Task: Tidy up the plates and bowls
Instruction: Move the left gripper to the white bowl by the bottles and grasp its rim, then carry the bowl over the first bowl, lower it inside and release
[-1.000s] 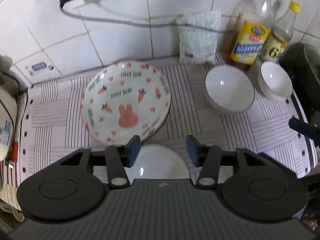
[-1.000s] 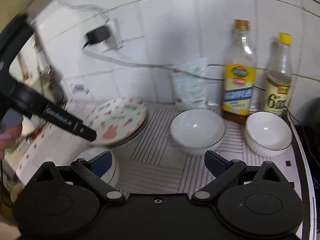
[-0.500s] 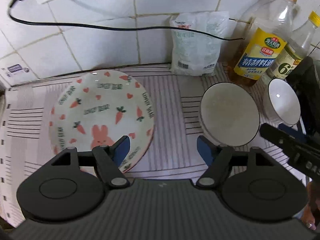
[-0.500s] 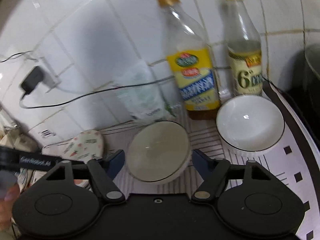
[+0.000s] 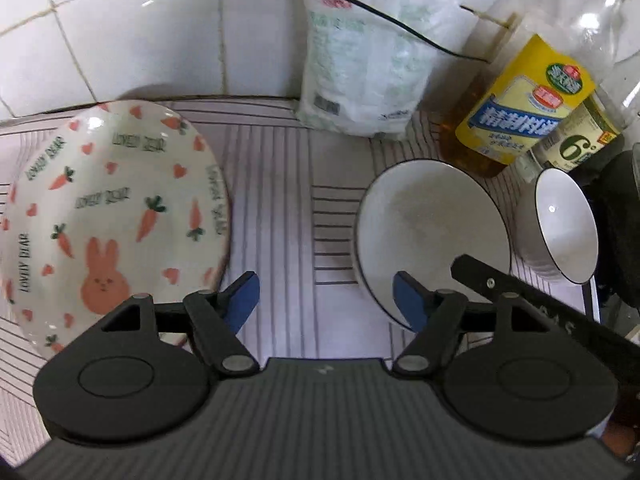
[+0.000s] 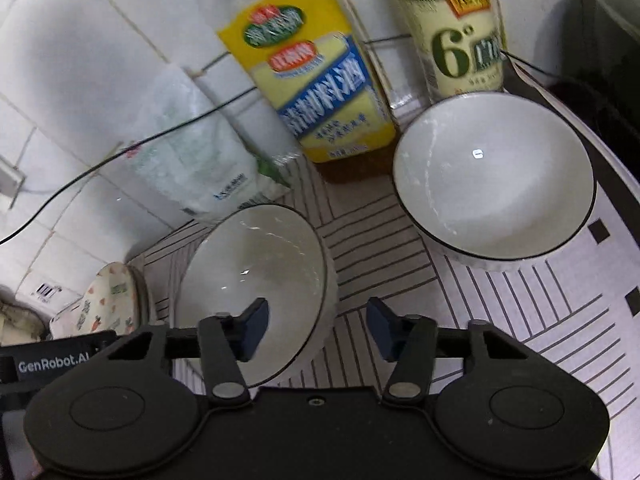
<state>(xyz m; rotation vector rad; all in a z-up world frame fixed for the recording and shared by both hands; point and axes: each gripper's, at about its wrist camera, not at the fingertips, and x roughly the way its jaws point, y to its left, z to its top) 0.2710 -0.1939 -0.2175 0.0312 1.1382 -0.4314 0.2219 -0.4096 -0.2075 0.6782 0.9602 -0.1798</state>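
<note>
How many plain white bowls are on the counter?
2. The nearer white bowl has the right claw closing astride its rim; the second bowl stands in front of the bottles. More could sit out of view.

Your left to right on striped-cloth surface (image 5: pixel 280 200): carrot-and-rabbit patterned ceramic plate (image 5: pixel 112 216), dark-rimmed white ceramic bowl (image 5: pixel 432 232), second dark-rimmed white bowl (image 5: pixel 564 224). Behind against tiled wall (image 5: pixel 120 40): clear plastic bag (image 5: pixel 364 68), two labelled bottles (image 5: pixel 520 108).

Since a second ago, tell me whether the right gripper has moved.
Yes. The right gripper has come down toward the tiled wall, closing, its jaws now straddling the near white bowl's rim, the bottles looming larger.
</note>
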